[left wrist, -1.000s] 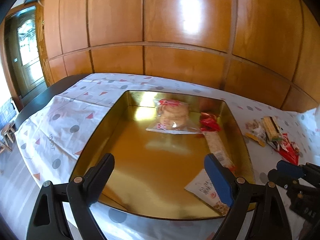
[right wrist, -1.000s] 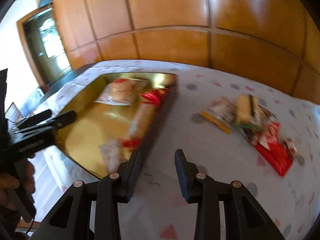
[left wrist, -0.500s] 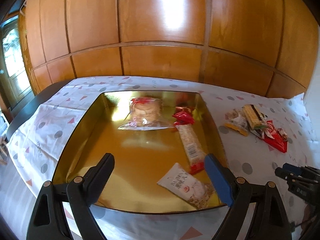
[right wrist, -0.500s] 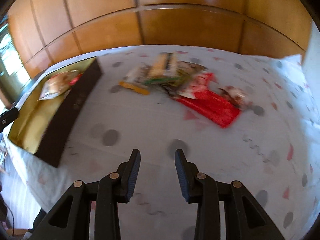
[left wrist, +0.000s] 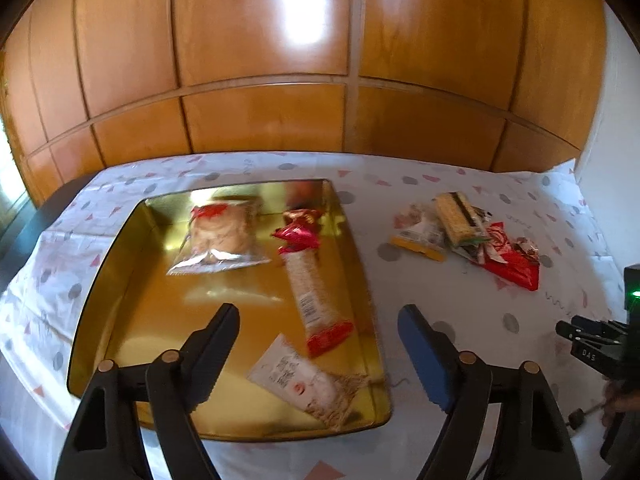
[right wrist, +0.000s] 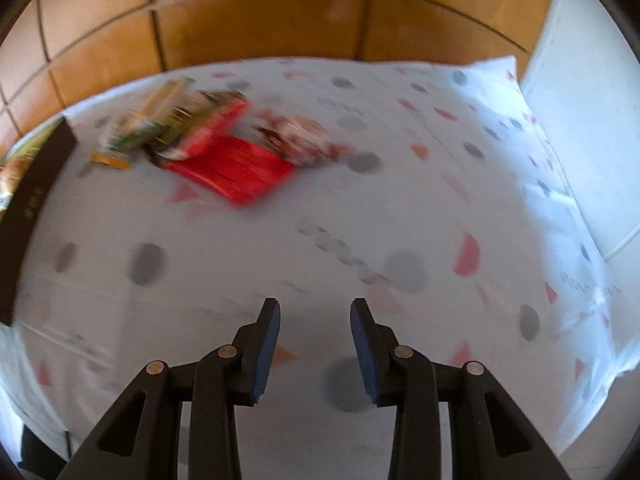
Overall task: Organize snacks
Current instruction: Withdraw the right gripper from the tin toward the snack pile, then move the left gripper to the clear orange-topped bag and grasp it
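A gold tray (left wrist: 120,280) on the patterned cloth holds a clear cookie bag (left wrist: 224,236), a red wrapped sweet (left wrist: 298,234), a long bar (left wrist: 312,296) and a white packet (left wrist: 304,384). My left gripper (left wrist: 319,312) hovers over the tray's near right part; its jaws are closing with nothing between them. A pile of loose snacks (left wrist: 464,236) lies on the cloth to the tray's right. In the right wrist view the loose snacks (right wrist: 172,120) and a red packet (right wrist: 236,168) lie ahead and to the left of my right gripper (right wrist: 315,304). Its jaws are opening, empty, above bare cloth.
Wooden wall panels (left wrist: 280,80) run behind the table. The tray's dark outer wall (right wrist: 32,200) stands at the left edge of the right wrist view. The right gripper's body (left wrist: 592,344) shows at the right edge of the left wrist view. The cloth's far right corner (right wrist: 500,68) meets a white wall.
The left view swung right, so the tray slid left in it, and the left jaws narrowed. The right gripper swept from the tray toward the loose pile, sank toward the cloth and widened slightly.
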The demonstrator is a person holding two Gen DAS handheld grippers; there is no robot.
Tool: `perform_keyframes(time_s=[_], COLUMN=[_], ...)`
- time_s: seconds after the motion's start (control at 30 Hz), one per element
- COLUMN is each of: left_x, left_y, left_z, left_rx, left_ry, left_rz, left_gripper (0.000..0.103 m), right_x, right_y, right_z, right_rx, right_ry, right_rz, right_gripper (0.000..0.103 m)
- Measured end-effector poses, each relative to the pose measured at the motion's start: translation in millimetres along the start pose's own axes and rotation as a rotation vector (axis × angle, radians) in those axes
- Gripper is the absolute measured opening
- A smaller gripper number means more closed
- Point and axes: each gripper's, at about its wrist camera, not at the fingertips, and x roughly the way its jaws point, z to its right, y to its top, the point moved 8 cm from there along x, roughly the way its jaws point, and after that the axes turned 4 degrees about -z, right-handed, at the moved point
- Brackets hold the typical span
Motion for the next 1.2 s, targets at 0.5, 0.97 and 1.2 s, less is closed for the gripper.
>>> perform_keyframes(time_s=[0.5, 0.97, 1.2], left_x=[44.2, 140.8, 180.8], left_y=[47.1, 70.8, 80.8], left_z=[83.9, 115.1, 126.8], left_rx=[0.156, 0.162, 0.183], left_ry=[-0.119, -0.076, -0.045], left_rz=[-0.087, -0.270, -0.300], left_gripper=[0.059, 0.052, 0.067], right_x=[0.3, 0.0, -0.1], right_y=[-0.3, 0.5, 0.7], right_z=[3.8, 1.9, 0.8], right_rx=[0.040, 0.049, 0.051], right_ry=[0.054, 0.085, 0.094], right_rz=[0.091, 0.133, 0.139], right_gripper=[0.045, 0.055, 0.058])
